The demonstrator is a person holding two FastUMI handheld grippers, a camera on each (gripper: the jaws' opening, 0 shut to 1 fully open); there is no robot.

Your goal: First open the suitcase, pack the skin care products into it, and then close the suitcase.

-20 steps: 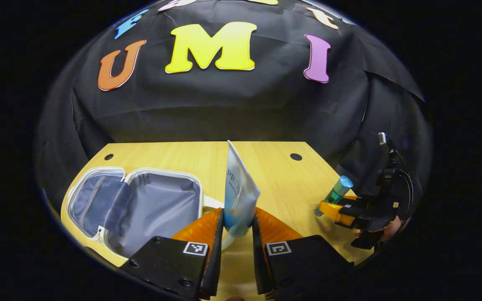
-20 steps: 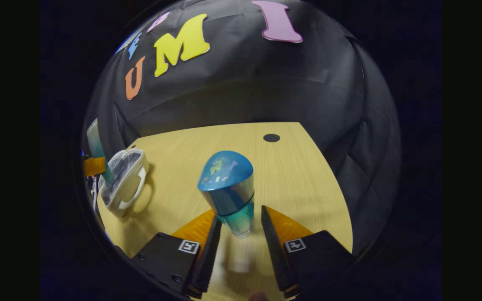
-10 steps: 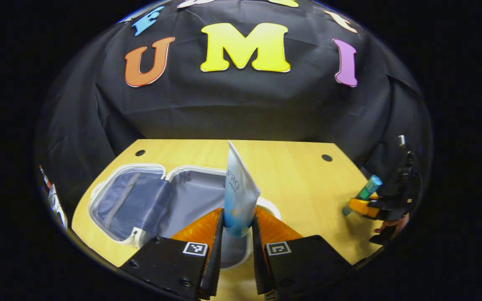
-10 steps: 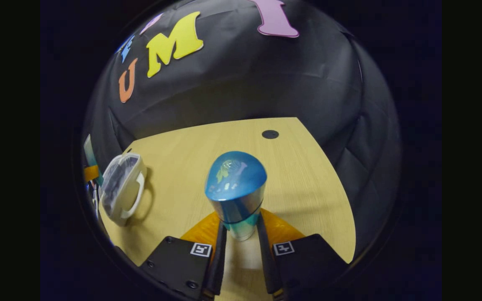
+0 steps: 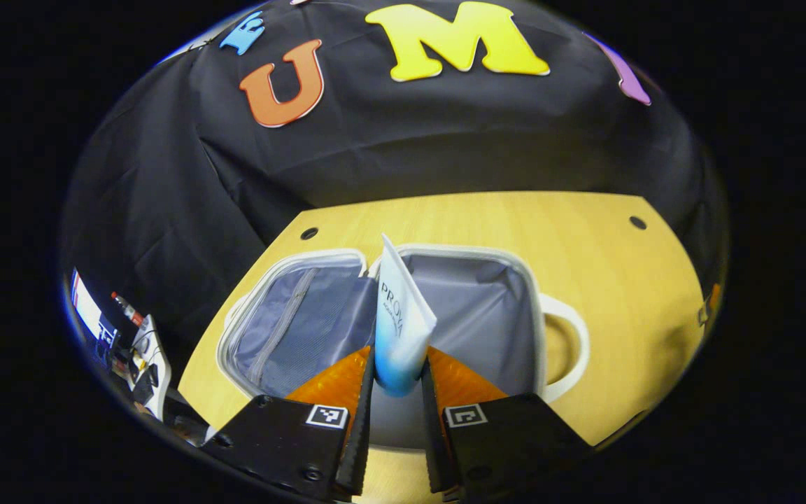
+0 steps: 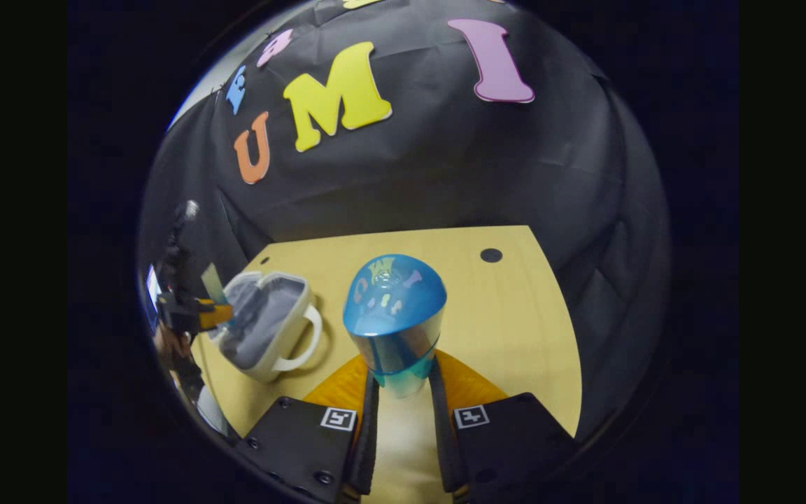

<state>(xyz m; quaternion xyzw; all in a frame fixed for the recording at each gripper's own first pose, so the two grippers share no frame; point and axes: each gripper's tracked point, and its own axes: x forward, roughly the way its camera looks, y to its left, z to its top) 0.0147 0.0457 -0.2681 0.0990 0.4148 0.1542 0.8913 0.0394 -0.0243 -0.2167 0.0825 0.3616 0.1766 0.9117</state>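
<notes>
Left gripper view – suitcase (image 5: 305,329) lining; right gripper view – bottle (image 6: 394,315) cap.

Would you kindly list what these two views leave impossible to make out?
- Left gripper view: the tube's bottom end, hidden between the left gripper's fingers.
- Left gripper view: the suitcase's near edge, behind the gripper.
- Right gripper view: the bottle's base, hidden between the right gripper's fingers.

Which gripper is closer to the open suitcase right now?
Left. The left gripper, clamped on a white tube, hangs right over the open suitcase. The right gripper holds a blue-capped bottle off to the suitcase's handle side, over bare table.
</notes>
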